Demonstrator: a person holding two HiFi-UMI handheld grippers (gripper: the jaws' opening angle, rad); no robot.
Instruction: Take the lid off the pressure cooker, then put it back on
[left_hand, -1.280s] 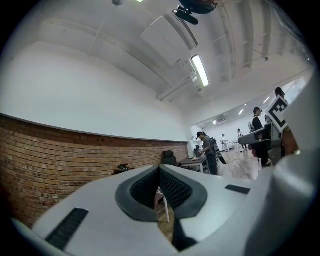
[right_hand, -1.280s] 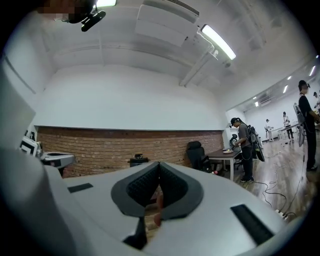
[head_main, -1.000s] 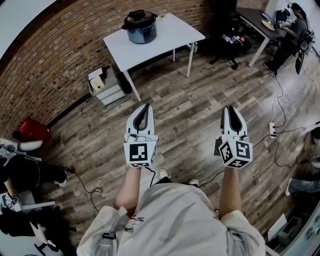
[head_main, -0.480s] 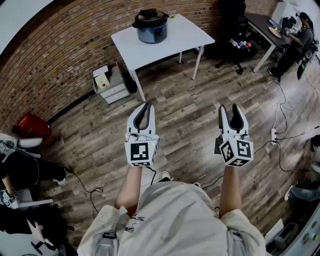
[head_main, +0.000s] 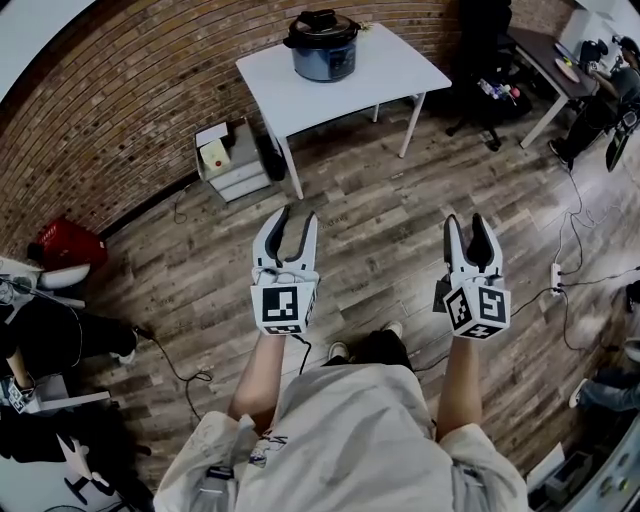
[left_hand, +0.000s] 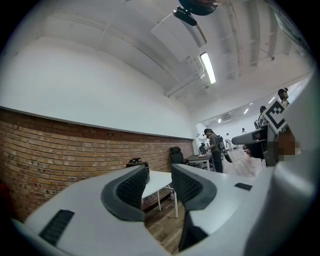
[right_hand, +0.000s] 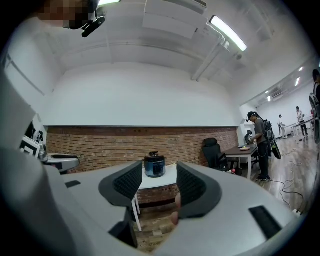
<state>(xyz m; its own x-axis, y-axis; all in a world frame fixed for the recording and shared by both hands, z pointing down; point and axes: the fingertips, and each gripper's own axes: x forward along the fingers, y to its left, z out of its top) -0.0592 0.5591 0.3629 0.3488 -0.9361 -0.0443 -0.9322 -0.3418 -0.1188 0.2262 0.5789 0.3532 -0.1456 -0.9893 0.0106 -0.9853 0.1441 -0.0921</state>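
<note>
The pressure cooker (head_main: 324, 45), dark blue with a black lid (head_main: 322, 22) on it, stands on a white table (head_main: 380, 70) by the brick wall, far ahead of both grippers. My left gripper (head_main: 293, 218) is held level over the wooden floor, its jaws opening with nothing between them. My right gripper (head_main: 465, 222) is held level beside it, open and empty. In the right gripper view the cooker (right_hand: 154, 166) shows between the jaws of the gripper (right_hand: 159, 182), far off. In the left gripper view the cooker (left_hand: 136, 162) peeks over the left jaw of the gripper (left_hand: 160, 182).
A small white drawer unit (head_main: 228, 160) stands left of the table. A black office chair (head_main: 480, 40) and a dark desk (head_main: 545, 50) are at the right, with a person (head_main: 610, 90) there. Cables (head_main: 560, 280) lie on the floor at the right. A red object (head_main: 68, 245) sits at the left.
Both grippers' jaws have gone from nearly shut to open. The table and cooker have drawn nearer and shifted right in the head view as the person walks forward.
</note>
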